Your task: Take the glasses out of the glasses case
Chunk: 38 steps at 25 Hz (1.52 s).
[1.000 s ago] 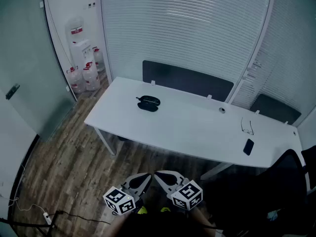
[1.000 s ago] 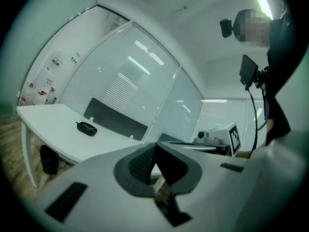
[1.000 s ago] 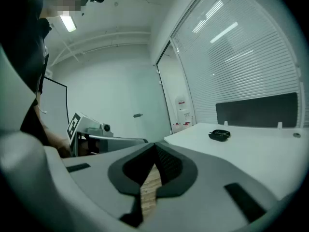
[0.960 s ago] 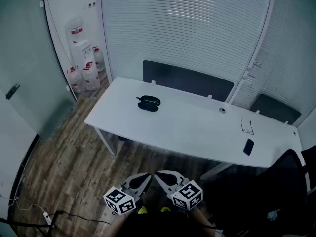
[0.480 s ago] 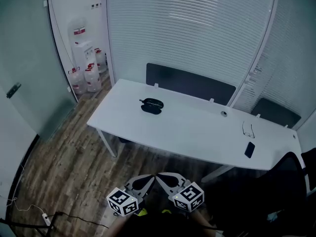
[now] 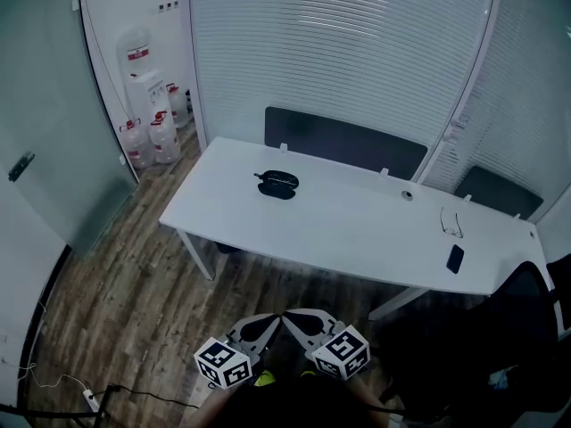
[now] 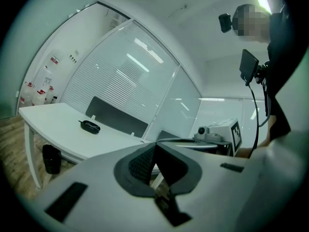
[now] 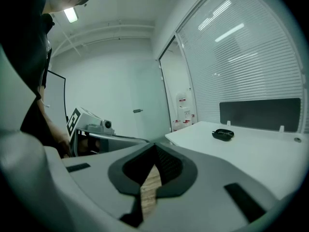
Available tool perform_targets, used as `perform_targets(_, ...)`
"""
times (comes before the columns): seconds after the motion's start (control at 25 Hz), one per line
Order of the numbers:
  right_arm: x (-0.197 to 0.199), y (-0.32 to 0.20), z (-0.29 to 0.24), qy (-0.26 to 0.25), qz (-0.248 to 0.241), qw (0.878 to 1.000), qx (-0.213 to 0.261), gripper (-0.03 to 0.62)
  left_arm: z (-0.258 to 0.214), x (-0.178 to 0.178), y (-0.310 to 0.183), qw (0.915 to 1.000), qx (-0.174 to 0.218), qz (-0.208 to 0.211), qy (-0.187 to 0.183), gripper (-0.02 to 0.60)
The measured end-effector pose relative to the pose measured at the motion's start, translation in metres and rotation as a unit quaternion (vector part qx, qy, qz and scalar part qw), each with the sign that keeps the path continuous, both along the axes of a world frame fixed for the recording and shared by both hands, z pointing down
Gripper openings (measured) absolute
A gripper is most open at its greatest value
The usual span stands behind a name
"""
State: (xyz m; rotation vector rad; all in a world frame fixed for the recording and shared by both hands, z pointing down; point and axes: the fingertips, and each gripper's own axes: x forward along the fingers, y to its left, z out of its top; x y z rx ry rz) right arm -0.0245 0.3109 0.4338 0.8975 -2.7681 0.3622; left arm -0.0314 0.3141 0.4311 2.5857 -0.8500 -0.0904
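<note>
A black glasses case lies shut on the far left part of the white table, and no glasses show in it. The same case is small in the left gripper view, and the case also shows in the right gripper view. A pair of glasses rests on the table's right end. My left gripper and right gripper hang side by side low over the wooden floor, well short of the table. Both are shut with nothing between their jaws.
A dark phone lies near the table's right front edge. Water bottles and a dispenser stand at the back left. A black chair sits at the right. A dark screen panel runs behind the table.
Both grippers have shifted slightly right in the head view, still shut and close together. The case, glasses and phone have not moved on the table.
</note>
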Motion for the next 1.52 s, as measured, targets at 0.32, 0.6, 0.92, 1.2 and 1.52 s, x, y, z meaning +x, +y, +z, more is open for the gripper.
perform_targets(0.32,-0.014,0.011,0.009,0.0,0.012,1.0,-0.016,0.015,0.011,-0.013,0.011,0.9999,-0.014,0.008,0.001,0.011)
perform_targets(0.6,-0.024,0.008,0.014,0.006,0.006,1.0,-0.028,0.017,0.014,-0.024,0.009,0.9998,-0.02,-0.002,-0.001,0.011)
perform_targets(0.92,-0.037,-0.018,0.012,0.019,0.009,1.0,-0.018,0.017,0.011,-0.037,-0.014,0.9994,-0.009,-0.028,-0.017,0.011)
perform_targets(1.2,-0.042,-0.049,0.004,0.004,0.016,1.0,-0.013,0.017,0.002,-0.042,-0.044,0.9988,0.005,-0.038,-0.032,0.011)
perform_targets(1.52,-0.027,-0.098,0.01,-0.001,0.015,0.999,-0.03,0.017,0.008,-0.026,-0.093,0.9979,-0.012,-0.049,-0.04,0.011)
